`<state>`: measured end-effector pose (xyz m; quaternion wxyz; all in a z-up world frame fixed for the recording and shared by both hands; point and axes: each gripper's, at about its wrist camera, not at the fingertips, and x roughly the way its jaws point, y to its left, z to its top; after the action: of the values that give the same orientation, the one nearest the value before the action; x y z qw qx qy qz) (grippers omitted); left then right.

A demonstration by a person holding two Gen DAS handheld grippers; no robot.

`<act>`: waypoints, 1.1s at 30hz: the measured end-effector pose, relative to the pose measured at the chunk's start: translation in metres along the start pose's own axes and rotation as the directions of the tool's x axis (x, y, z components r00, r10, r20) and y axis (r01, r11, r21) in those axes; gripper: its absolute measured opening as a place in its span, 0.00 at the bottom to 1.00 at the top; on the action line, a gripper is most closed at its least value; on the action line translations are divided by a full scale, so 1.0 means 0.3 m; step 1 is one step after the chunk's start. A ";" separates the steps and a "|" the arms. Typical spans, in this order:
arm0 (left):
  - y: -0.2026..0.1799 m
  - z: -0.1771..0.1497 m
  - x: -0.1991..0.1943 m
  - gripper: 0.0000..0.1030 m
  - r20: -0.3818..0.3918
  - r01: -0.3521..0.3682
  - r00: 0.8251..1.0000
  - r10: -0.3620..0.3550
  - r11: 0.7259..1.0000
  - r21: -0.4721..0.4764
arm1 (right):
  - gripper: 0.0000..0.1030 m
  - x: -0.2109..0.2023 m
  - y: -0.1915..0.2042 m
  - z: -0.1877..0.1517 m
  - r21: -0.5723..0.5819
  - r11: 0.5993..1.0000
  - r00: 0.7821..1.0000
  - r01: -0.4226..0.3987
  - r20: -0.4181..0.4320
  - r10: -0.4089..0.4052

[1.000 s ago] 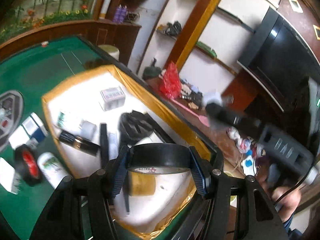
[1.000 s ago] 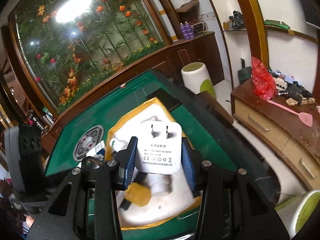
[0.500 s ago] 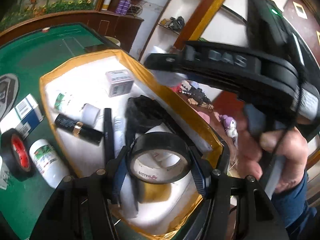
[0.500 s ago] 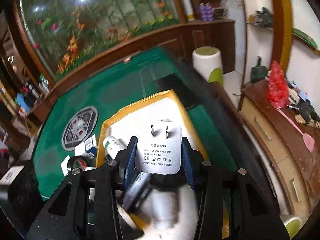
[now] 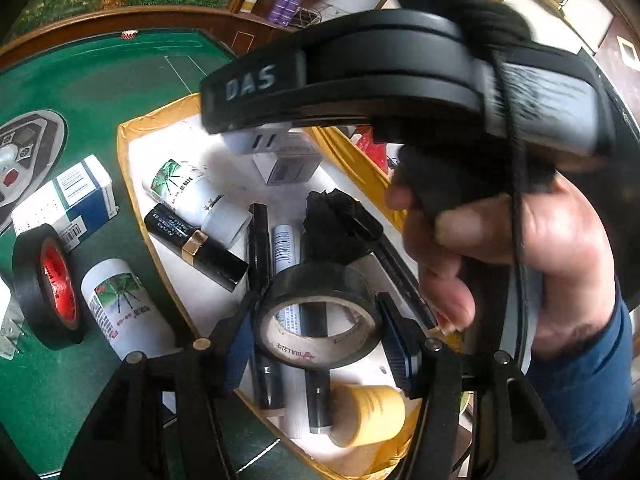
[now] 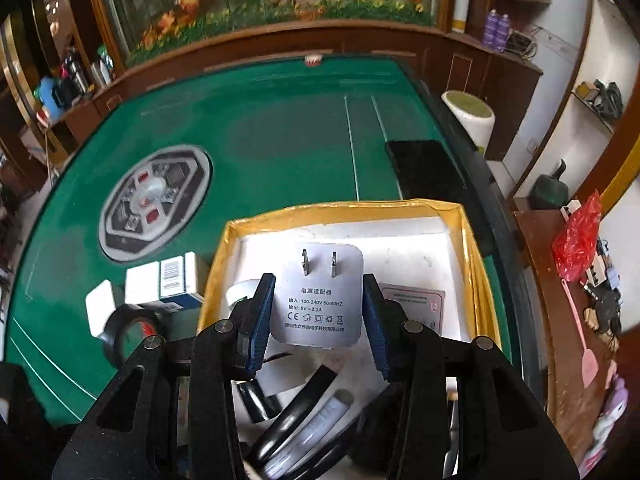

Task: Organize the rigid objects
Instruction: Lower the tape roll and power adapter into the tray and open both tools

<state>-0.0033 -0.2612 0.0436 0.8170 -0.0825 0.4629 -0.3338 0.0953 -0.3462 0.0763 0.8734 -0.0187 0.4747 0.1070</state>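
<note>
Black glossy plastic tape, wound on a pale cardboard core printed with red lettering, forms the ring point(image 5: 318, 320) that my left claw point(image 5: 320, 336) clamps between its two ribbed blue pads; the ring hangs tilted above the near half of the shallow rectangular tray with gold foil walls and a white floor point(image 5: 132, 184). My right claw point(image 6: 318, 316) grips a flat white plastic power adapter with rounded corners and two metal prongs point(image 6: 318, 296), its printed face toward the camera, held above the same tray point(image 6: 472, 248). In the left wrist view, my right hand point(image 5: 520, 256) wraps the black handle of the right claw's body, which crosses the upper frame. On the tray floor lie a white cylindrical bottle with a green label point(image 5: 192, 196), a black tube with a gold band point(image 5: 196, 242), slim black and white cylinders point(image 5: 260, 240), a small grey-white carton point(image 5: 288, 164), a crumpled black mass point(image 5: 332, 220) and a roll of yellow paper tape point(image 5: 368, 412). On the green felt table point(image 5: 100, 88) beside the tray rest a second black tape roll with a red core point(image 5: 48, 288), standing on edge, a second white bottle point(image 5: 124, 308) lying flat, and a blue-and-white cardboard box point(image 5: 68, 196).
</note>
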 end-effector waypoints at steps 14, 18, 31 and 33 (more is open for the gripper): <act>-0.057 0.000 0.006 0.57 0.014 -0.043 0.999 0.043 0.998 0.037 | 0.40 0.083 -0.045 -0.005 0.048 0.998 0.998 -0.030 -0.056 0.033; -0.061 -0.006 0.021 0.58 0.017 -0.046 0.999 0.045 0.998 0.035 | 0.41 0.072 -0.044 -0.006 0.050 0.999 0.999 -0.019 -0.043 0.021; -0.096 -0.018 -0.045 0.70 0.120 -0.004 0.993 -0.005 0.997 0.076 | 0.54 -0.168 -0.094 -0.063 0.186 0.982 0.994 -0.011 0.109 -0.010; -0.100 -0.020 -0.057 0.70 0.143 -0.007 0.990 -0.004 0.997 0.081 | 0.54 -0.224 -0.107 -0.092 0.216 0.976 0.990 0.006 0.138 -0.036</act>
<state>-0.0282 -0.2725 0.0657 0.8510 -0.0725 0.3892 -0.3451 0.0437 -0.3926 0.1149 0.9027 0.0784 0.4204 0.0470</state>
